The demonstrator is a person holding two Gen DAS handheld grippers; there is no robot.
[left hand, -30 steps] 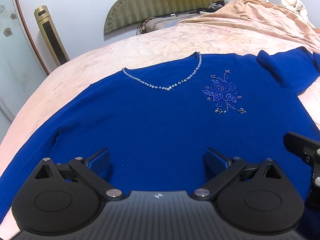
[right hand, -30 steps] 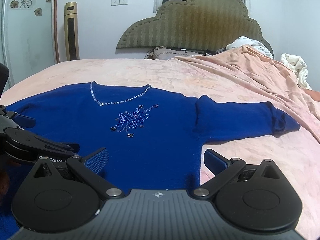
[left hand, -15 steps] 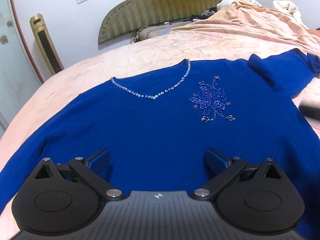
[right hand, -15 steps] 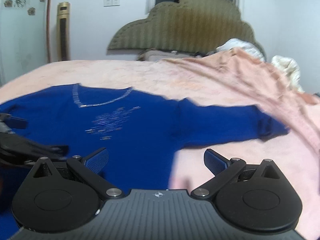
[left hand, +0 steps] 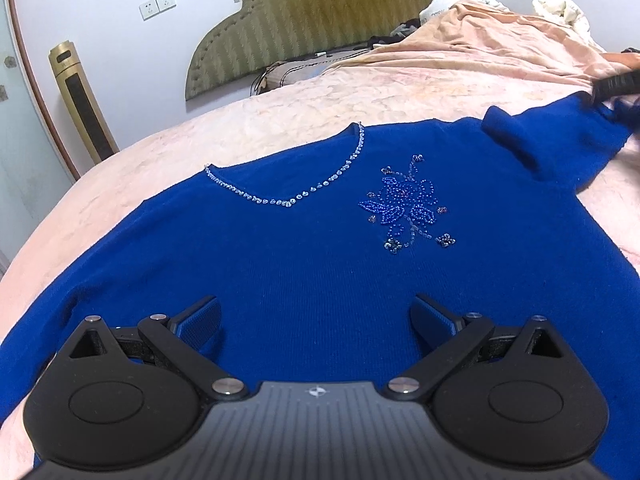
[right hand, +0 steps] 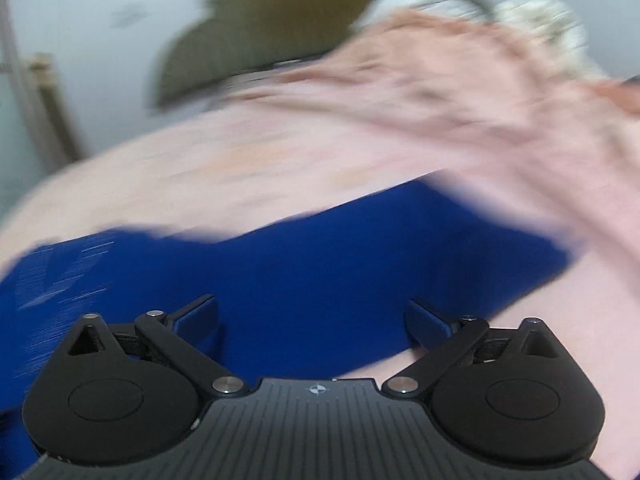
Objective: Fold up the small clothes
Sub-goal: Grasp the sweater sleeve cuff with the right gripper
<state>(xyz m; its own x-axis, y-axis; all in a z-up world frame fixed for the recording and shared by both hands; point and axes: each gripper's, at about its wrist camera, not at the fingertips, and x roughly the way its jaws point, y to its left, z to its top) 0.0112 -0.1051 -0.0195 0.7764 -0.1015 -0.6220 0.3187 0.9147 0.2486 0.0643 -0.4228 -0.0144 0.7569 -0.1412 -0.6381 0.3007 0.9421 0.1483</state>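
Sweater: the blue sweater (left hand: 320,264) lies flat, front up, on the bed (left hand: 168,148), spread out ahead of the left claw (left hand: 316,320) and running under it.
Decoration: a beaded neckline (left hand: 288,200) sits ahead and slightly left of that claw; a beaded flower (left hand: 408,208) sits ahead and to its right.
Left claw: wide open, holding nothing, low over the lower body of the sweater, about where it was a second ago.
Right claw: the right claw (right hand: 312,320) is also wide open and empty; its view is heavily smeared, so it is moving fast.
What changed: a second ago the right claw looked over the whole sweater from near the hem; now only the sleeve (right hand: 400,248) fills the space ahead of it, lying right across its open fingers.
Seen from the left: a dark shape at the far right edge, by the cuff, is probably the right claw, though blurred.
Meaning for the task: folding has not begun. The right side seems to be going for the sleeve, likely to fold it in across the body.
Risk: the beads may catch if the sleeve is dragged over them.
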